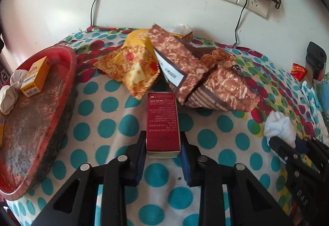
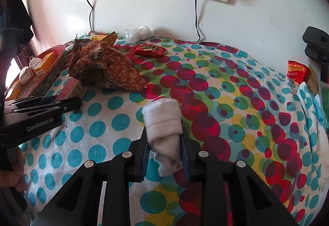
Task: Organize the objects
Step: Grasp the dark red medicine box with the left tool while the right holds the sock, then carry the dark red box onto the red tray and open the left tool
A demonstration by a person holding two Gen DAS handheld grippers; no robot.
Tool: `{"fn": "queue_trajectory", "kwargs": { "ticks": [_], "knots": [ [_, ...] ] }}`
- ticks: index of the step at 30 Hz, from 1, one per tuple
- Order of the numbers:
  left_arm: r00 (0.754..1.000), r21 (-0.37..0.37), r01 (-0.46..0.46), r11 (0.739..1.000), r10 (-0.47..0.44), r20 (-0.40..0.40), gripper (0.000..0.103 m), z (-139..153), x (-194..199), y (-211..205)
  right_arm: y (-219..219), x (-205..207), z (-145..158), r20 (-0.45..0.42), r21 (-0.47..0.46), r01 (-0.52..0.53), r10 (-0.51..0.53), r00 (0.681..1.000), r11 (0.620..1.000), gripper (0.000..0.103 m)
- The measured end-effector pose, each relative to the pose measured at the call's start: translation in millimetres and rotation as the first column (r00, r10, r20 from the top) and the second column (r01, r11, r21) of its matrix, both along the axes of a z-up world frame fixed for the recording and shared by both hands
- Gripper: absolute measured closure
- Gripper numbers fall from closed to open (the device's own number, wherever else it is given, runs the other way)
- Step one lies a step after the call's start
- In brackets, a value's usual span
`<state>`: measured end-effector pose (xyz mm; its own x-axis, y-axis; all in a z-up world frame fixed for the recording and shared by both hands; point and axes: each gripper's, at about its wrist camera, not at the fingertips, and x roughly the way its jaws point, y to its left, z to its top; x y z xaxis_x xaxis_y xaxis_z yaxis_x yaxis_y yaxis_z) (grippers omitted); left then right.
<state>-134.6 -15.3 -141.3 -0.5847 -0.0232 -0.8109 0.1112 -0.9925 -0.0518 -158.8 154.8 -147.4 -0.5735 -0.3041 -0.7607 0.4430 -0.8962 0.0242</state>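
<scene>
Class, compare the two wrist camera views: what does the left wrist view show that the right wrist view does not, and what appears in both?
Only the left wrist view shows the left hand-held gripper shut on the red box, and the orange snack bag.

Only the right wrist view shows the red wrapped packet near the wall.

Both show the red tray holding a yellow box, the brown snack bags, and the white sock in the shut right hand-held gripper.

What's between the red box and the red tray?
Only bare dotted cloth lies between red box and red tray, seen in the left wrist view.

"GenRobot.AI" on left gripper (image 2: 67,105)
</scene>
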Motion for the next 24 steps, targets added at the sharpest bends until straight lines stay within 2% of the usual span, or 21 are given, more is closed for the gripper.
{"fn": "queue_trajectory", "kwargs": {
  "ticks": [4,9,14,18,24],
  "knots": [
    [0.998,0.016,0.05,0.999,-0.05,-0.029,0.073,7,11,-1,0,1,0,-0.001,-0.001,0.002,-0.002,1.0,1.0,0.077],
    [0.995,-0.018,0.086,0.996,-0.087,-0.046,0.073,19,25,-1,0,0,0,-0.001,-0.002,0.002,-0.002,1.0,1.0,0.077],
    [0.992,-0.02,0.111,0.994,-0.112,-0.049,0.073,26,37,1,0,0,1,-0.001,0.001,0.001,-0.001,1.0,1.0,0.077],
    [0.992,-0.029,0.112,0.993,-0.113,-0.052,0.073,30,45,2,-1,0,1,-0.002,0.003,0.0,0.0,1.0,1.0,0.077],
    [0.993,-0.082,0.089,0.993,-0.094,-0.068,0.073,42,58,-8,-2,0,2,-0.008,0.018,0.002,-0.002,1.0,1.0,0.077]
  ]
}}
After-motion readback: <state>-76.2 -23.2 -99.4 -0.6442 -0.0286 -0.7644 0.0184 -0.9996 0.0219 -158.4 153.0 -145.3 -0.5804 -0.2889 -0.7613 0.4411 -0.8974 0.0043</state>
